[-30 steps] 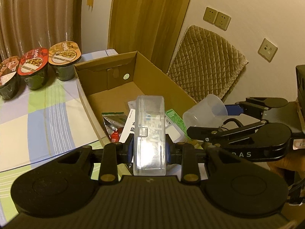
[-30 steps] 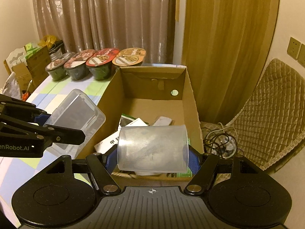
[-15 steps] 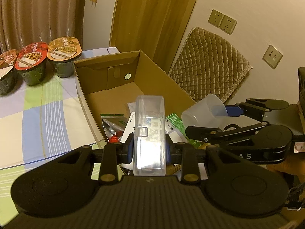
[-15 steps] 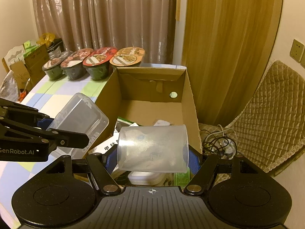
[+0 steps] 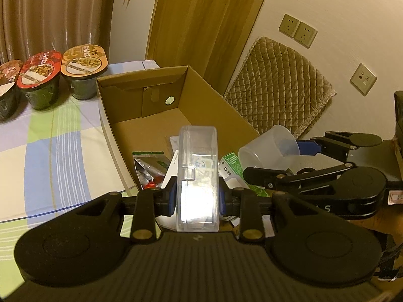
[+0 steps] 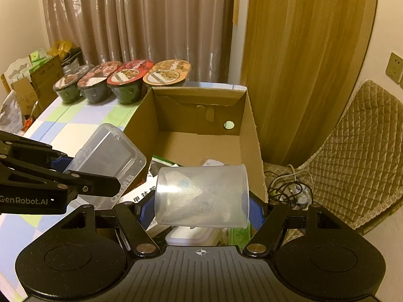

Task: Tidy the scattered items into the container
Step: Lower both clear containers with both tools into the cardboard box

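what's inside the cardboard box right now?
In the cardboard box: a foil packet, white printed paper, a green-and-white carton and a white lidded tub, all at the near end. The held clear case and plastic cup hide the rest; the far floor is bare.

Warm, dim yellowish light fills the room. A brownish sheer curtain (image 6: 141, 17) hangs behind the surface (image 5: 50, 151), which wears a checked cloth of green, blue and cream. Right of the curtain stands a wooden door (image 6: 307, 50), or perhaps a panel. Right of that, a cream wall (image 5: 340, 7) carries sockets (image 5: 297, 30), with a quilted tan cushion (image 5: 279, 88) leaning below them.
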